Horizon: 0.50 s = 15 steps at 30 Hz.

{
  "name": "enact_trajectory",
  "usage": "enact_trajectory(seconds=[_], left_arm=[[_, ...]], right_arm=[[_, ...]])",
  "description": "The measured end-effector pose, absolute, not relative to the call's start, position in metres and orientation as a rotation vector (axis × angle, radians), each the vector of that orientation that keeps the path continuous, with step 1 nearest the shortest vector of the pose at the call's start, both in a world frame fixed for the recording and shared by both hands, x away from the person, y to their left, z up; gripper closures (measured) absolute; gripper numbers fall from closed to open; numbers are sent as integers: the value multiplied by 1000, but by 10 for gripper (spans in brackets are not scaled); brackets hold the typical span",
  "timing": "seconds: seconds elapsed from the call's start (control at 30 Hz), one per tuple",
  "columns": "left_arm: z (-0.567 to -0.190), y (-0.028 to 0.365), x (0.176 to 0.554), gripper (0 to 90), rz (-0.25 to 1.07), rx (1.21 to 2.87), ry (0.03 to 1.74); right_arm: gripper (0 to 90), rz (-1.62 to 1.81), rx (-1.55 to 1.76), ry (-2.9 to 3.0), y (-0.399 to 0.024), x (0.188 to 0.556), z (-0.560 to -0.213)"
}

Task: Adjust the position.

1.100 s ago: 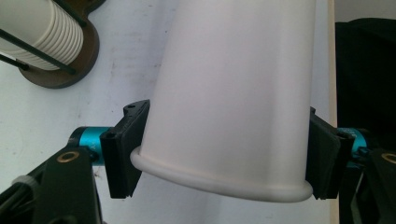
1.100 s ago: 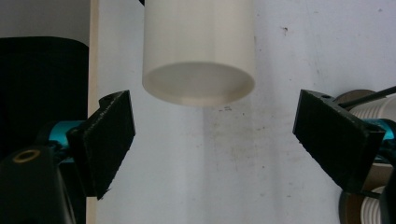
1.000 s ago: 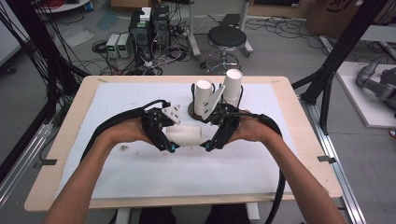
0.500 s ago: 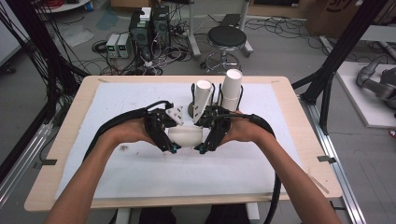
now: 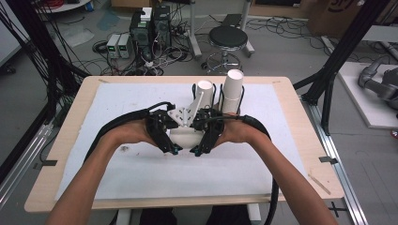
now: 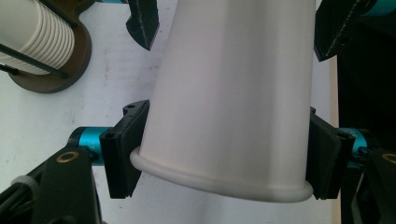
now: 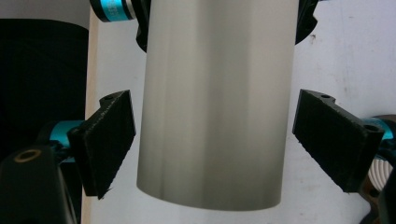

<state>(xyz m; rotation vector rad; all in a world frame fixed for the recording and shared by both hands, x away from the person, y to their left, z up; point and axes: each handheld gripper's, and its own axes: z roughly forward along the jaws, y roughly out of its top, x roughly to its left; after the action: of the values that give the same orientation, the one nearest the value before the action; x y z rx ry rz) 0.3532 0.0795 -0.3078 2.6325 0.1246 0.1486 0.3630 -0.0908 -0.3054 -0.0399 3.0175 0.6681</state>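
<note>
A white paper cup (image 5: 185, 137) lies level above the white mat, held between both hands. My left gripper (image 5: 170, 146) is shut on it near the rolled rim: in the left gripper view both black pads (image 6: 122, 154) press on the cup (image 6: 229, 93). My right gripper (image 5: 201, 149) faces it from the other side. In the right gripper view its jaws stand on either side of the cup's (image 7: 215, 102) narrow end, with a thin gap at each pad (image 7: 109, 140), so my right gripper (image 7: 215, 140) is open.
Two wire cup holders stand at the back of the mat, one with a short stack (image 5: 204, 91) and one with a taller stack (image 5: 233, 89). The stack (image 6: 37, 42) on its brown base is close to the grippers. The wooden table edge (image 5: 155, 202) runs near the person.
My right gripper has moved left toward the left one, and its jaws have slid over the cup's narrow end. The left gripper and the cup have stayed in place.
</note>
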Motion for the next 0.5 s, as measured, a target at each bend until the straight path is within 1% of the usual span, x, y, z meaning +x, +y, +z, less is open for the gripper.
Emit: enact_trajectory(seconds=[0.03,0.13,0.23,0.27,0.33,0.5], left_arm=[[-307,80,354,264,157,2649,99],[-308,81,352,264,136,2612,142],[-308,82,353,264,140,2618,129],[-308,83,352,264,145,2622,130],[-308,84,352,264,141,2618,130],[-308,85,351,264,141,2614,129]], right_arm=[[136,675,-31,3017,-90,363,-305],[151,673,-35,3024,-89,363,-306],[161,670,-42,3017,-89,363,-306],[172,675,-45,3015,-89,363,-305],[246,685,-58,3020,-90,363,-305],[285,693,-80,3022,-90,364,-303]])
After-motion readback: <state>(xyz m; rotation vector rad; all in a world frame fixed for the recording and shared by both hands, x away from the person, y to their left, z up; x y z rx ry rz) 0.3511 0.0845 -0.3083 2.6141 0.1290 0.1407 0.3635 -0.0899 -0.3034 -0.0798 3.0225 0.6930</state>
